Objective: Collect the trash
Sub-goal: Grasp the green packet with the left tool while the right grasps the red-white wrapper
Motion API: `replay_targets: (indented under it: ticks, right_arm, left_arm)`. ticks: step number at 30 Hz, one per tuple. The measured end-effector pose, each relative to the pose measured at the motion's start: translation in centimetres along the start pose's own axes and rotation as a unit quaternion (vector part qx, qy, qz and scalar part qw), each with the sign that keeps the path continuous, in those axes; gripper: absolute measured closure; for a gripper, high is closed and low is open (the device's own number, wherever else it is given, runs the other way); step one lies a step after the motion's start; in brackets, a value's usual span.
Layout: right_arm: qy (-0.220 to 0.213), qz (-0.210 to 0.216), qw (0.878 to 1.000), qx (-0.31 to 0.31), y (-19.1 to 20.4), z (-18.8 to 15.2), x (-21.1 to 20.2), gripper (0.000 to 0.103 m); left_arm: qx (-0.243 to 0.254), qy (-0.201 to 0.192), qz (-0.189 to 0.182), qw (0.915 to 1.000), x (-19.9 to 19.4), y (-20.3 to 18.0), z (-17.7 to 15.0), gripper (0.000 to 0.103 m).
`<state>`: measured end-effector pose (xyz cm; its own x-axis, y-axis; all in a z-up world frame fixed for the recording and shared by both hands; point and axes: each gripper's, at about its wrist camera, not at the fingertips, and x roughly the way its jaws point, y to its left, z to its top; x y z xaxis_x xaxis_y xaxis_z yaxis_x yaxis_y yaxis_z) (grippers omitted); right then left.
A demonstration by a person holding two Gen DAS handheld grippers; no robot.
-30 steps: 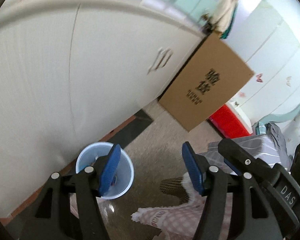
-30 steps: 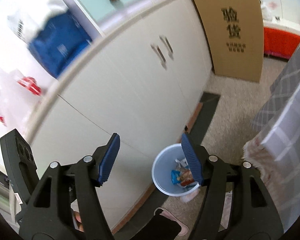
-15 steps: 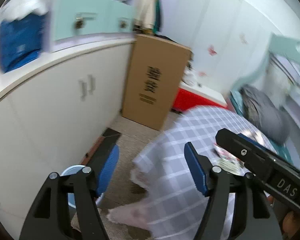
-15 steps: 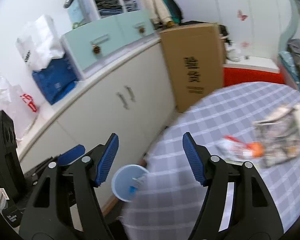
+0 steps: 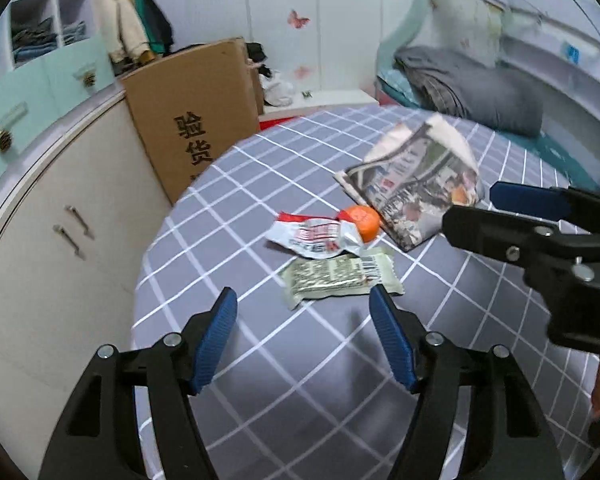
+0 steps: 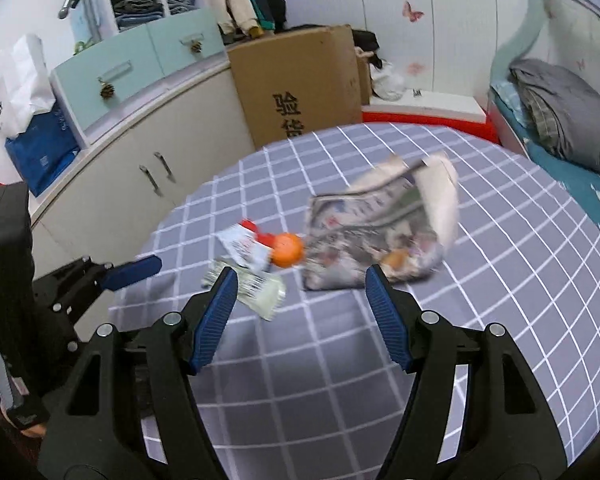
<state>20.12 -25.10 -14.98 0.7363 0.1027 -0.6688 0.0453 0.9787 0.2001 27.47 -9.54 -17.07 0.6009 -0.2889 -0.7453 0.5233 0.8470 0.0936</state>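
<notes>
On the grey checked tablecloth (image 5: 300,380) lie a green-white wrapper (image 5: 338,276), a red-white wrapper (image 5: 314,236), an orange ball-like piece (image 5: 362,220) and a crumpled newspaper (image 5: 416,184). The same pile shows in the right wrist view: green wrapper (image 6: 252,286), red-white wrapper (image 6: 246,246), orange piece (image 6: 286,250), newspaper (image 6: 384,236). My left gripper (image 5: 304,340) is open and empty, just short of the green wrapper. My right gripper (image 6: 298,316) is open and empty, in front of the newspaper and orange piece; it also shows in the left wrist view (image 5: 520,208).
A white cabinet (image 5: 60,220) stands left of the table, with a tall cardboard box (image 5: 192,120) beside it. A bed with a grey blanket (image 5: 472,88) lies at the far right. A red box (image 6: 424,114) stands behind the table.
Both grippers have swung up from the floor and the blue bin beside the cabinet to the tabletop. The trash pile is now in front of both. Both stay open.
</notes>
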Motion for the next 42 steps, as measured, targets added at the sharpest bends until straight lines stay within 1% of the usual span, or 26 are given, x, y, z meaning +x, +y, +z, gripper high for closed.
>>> replay_targets:
  ticks: [2,5,8,11,14,15,16,17,18,20,21,22,24,27,29,31,33,36,39,42]
  right_arm:
    - [0.003,-0.003,1.000,0.005,-0.6,-0.2,0.3,0.037]
    - [0.010,0.001,1.000,0.014,-1.6,-0.4,0.9,0.037]
    - [0.015,0.000,1.000,0.016,-1.8,-0.5,1.3,0.037]
    - [0.019,-0.001,1.000,0.016,-2.3,-0.5,1.7,0.036]
    - [0.021,-0.003,1.000,0.019,-2.8,-0.5,2.0,0.036]
    - [0.022,-0.003,1.000,0.019,-2.9,-0.4,2.1,0.036]
    - [0.022,-0.003,1.000,0.020,-2.9,-0.4,2.1,0.036]
    - [0.022,-0.003,1.000,0.020,-3.0,-0.4,2.2,0.036]
    - [0.023,-0.005,1.000,0.020,-2.9,-0.4,2.3,0.036]
    - [0.024,-0.003,1.000,0.019,-3.1,-0.2,2.3,0.036]
    - [0.022,-0.005,1.000,0.017,-3.0,-0.2,2.3,0.036]
    - [0.022,-0.005,1.000,0.015,-2.8,0.0,2.3,0.036]
    - [0.020,-0.004,1.000,0.015,-2.6,0.1,2.2,0.036]
    - [0.015,-0.003,1.000,0.006,-1.7,0.4,2.0,0.036]
    - [0.013,-0.002,1.000,-0.001,-0.8,0.7,2.0,0.036]
    - [0.011,-0.001,1.000,-0.007,-0.1,1.0,2.2,0.036]
    - [0.011,0.001,1.000,-0.009,0.4,1.2,2.4,0.036]
    - [0.014,0.011,1.000,-0.008,1.2,1.5,3.1,0.036]
    - [0.016,0.018,1.000,-0.004,2.1,1.6,3.6,0.036]
    - [0.007,0.015,1.000,0.002,2.5,1.7,3.6,0.036]
  left_arm:
    - [0.010,0.007,-0.003,0.9999,0.7,-0.3,0.2,0.035]
    - [0.028,0.022,0.015,0.9993,1.9,-1.1,0.8,0.032]
    - [0.047,0.023,0.018,0.9985,2.6,-1.8,1.3,0.032]
    - [0.054,0.024,0.017,0.9981,3.0,-2.1,1.9,0.032]
    - [0.057,0.021,0.007,0.9981,3.3,-2.2,2.3,0.032]
    - [0.057,0.020,0.002,0.9982,3.4,-2.2,2.4,0.035]
    - [0.056,0.019,-0.007,0.9982,3.4,-2.3,2.5,0.047]
    - [0.054,0.020,-0.020,0.9982,3.4,-2.3,2.5,0.049]
    - [0.055,0.018,-0.021,0.9981,3.3,-2.5,2.4,0.058]
    - [0.063,0.014,-0.023,0.9977,3.1,-2.7,2.2,0.065]
    - [0.063,0.013,-0.027,0.9976,2.9,-2.8,2.1,0.070]
    - [0.061,0.011,-0.033,0.9975,2.7,-2.7,2.0,0.078]
    - [0.049,0.004,-0.049,0.9976,2.2,-2.4,1.7,0.084]
    - [0.019,-0.013,-0.065,0.9976,1.4,-1.3,1.4,0.085]
    - [-0.018,-0.027,-0.084,0.9960,0.5,0.1,1.2,0.086]
    - [-0.041,-0.039,-0.087,0.9947,-0.2,1.2,0.9,0.086]
    - [-0.064,-0.046,-0.082,0.9935,-1.0,2.4,0.5,0.087]
    - [-0.084,-0.051,-0.091,0.9910,-1.8,3.7,-0.1,0.087]
    - [-0.100,-0.051,-0.138,0.9841,-2.5,4.9,-0.9,0.087]
    - [-0.097,-0.039,-0.148,0.9834,-2.4,5.3,-1.6,0.087]
